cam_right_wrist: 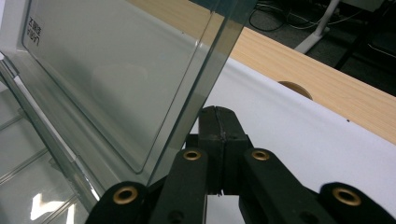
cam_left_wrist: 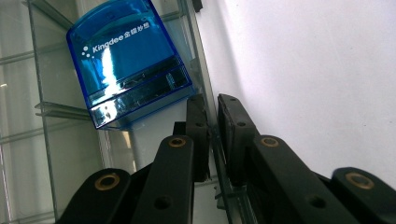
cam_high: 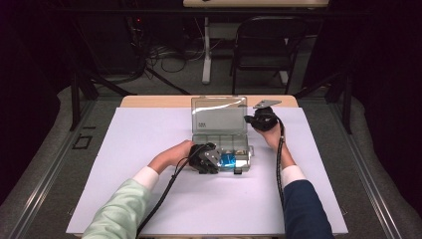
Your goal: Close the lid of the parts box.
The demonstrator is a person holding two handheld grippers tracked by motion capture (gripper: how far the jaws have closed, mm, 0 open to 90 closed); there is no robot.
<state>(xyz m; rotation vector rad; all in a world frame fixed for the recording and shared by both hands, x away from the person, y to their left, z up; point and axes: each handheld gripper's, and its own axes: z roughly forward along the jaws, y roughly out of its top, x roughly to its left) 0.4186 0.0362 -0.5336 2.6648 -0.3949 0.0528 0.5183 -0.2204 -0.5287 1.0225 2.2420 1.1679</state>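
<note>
Blue "Kingdee" stamp (cam_left_wrist: 126,60); left claw (cam_left_wrist: 212,109) pinches box wall (cam_left_wrist: 205,88), right claw (cam_right_wrist: 218,122) shut.

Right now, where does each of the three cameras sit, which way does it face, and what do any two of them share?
High view: above the person's side, looking forward and down on the white table; forearms, left hand-held gripper and right hand-held gripper show.
Left gripper view: looks along its jaws, shut on the clear box wall, at the blue stamp.
Right gripper view: looks along its shut jaws beside the raised lid.
Shared: high and left gripper views both show the stamp in the box.
</note>
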